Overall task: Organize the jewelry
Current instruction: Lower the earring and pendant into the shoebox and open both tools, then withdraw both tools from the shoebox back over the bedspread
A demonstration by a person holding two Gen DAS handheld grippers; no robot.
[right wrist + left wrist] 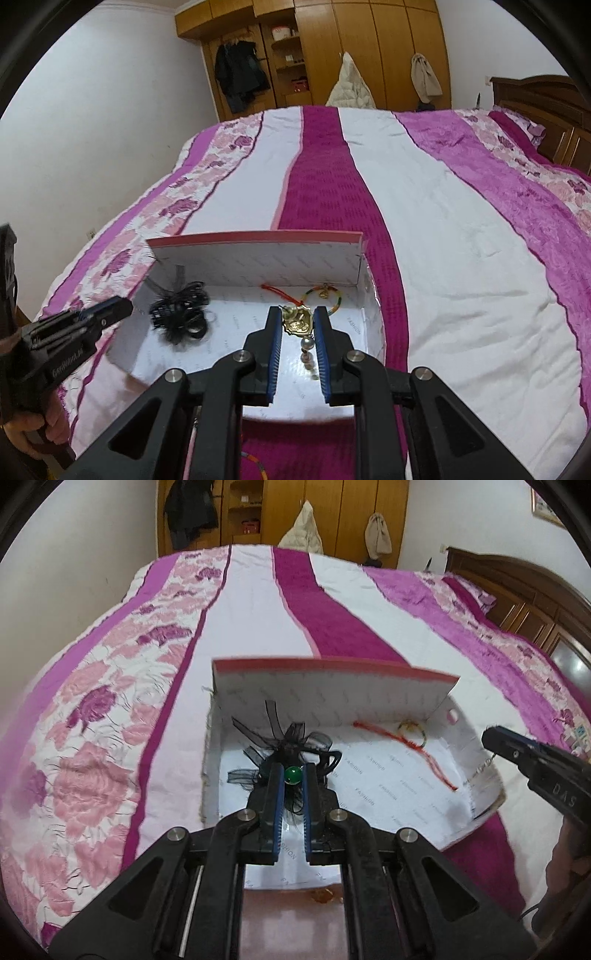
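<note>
Left claw (293, 775): clamped on a round green bead (293, 775), centre frame.
Right claw (298, 320): clamped on a gold metal pendant (297, 322) with a pearl drop.
White cardboard box (258, 266): open on the striped pink bed quilt (443, 221).

Bed (424, 229) with pink, magenta and white striped quilt, open white box (258, 266) resting on it
</note>
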